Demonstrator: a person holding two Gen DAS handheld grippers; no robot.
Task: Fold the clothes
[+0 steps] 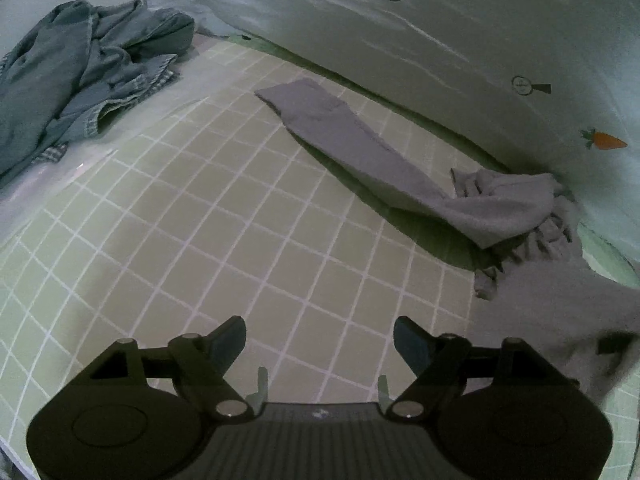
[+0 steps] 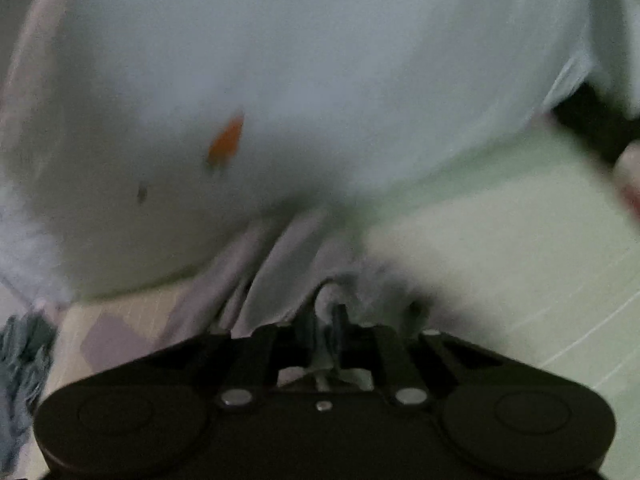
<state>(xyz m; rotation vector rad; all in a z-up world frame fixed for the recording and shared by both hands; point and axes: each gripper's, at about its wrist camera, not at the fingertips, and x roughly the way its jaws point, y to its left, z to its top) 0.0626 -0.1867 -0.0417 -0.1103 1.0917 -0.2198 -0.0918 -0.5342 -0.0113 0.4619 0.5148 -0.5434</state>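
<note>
A long grey garment (image 1: 360, 140) lies stretched across the green checked sheet (image 1: 224, 216). Its right end is bunched up (image 1: 516, 204), and a blurred part of it is lifted at the lower right (image 1: 560, 312). My left gripper (image 1: 320, 344) hovers over bare sheet to the left of the garment, open with nothing between its fingers. In the blurred right wrist view, my right gripper (image 2: 329, 314) is shut on a fold of the grey garment (image 2: 280, 272), which fans out ahead of the fingers.
A crumpled blue denim pile (image 1: 80, 72) sits at the far left, and its edge (image 2: 20, 344) also shows in the right wrist view. White bedding with a carrot print (image 1: 440, 20) (image 2: 280, 80) rises along the back. A blurred hand (image 2: 628, 176) shows at the right edge.
</note>
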